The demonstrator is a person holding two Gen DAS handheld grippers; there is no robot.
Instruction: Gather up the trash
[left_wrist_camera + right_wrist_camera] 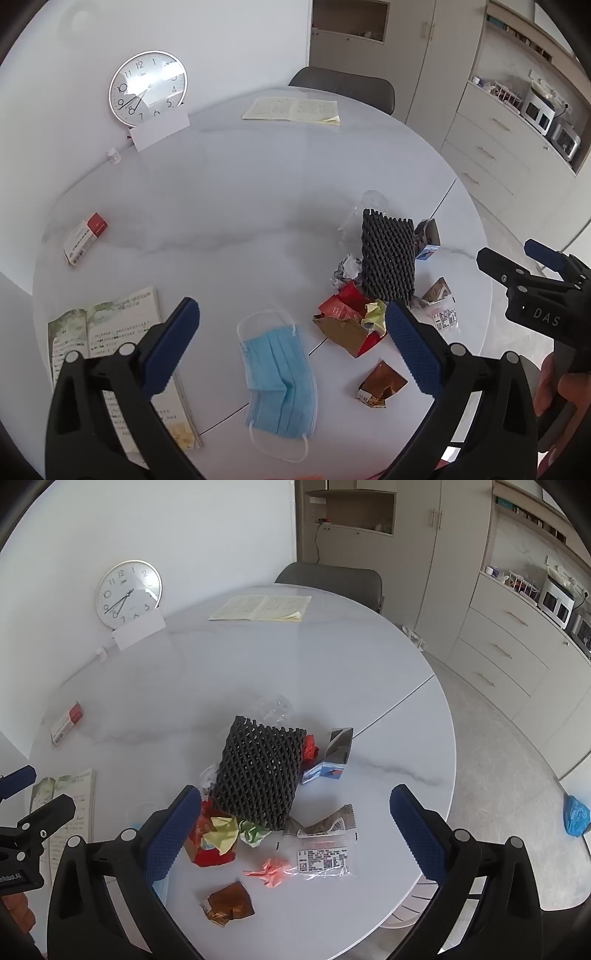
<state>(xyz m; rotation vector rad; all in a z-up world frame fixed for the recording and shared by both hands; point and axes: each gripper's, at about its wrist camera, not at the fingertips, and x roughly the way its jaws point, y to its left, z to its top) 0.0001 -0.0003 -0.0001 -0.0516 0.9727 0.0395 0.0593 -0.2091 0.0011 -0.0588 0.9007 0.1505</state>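
Both claws hang above the near edge of the round white marble worktop (229, 192), tilted steeply downward, and both stand wide apart with nothing between the pads. The left claw (291, 339) hovers over a blue face mask (280, 380) that lies flat on the worktop, beside an open picture book (110, 332) on its left. The right claw (295, 823) hovers over the main heap of trash: a black foam mesh sleeve (258, 775) standing on edge, with crumpled red and yellow wrappers (218, 838) touching its near foot, a pink paper scrap (271, 871), a clear printed packet (325, 860) and a brown foil wrapper (229, 904) lying apart nearer the edge. A small blue carton (332, 760) sits just right of the mesh, and crumpled clear plastic (269, 707) lies behind it. In the left wrist view the right claw's black body shows at the right edge, with fingers (546, 384) of the person's hand wrapped around its handle. A red-and-white box (85, 238) lies well apart on the left. At the far side lie an open notebook (291, 109) and a wall clock (147, 86) leaning on the wall.
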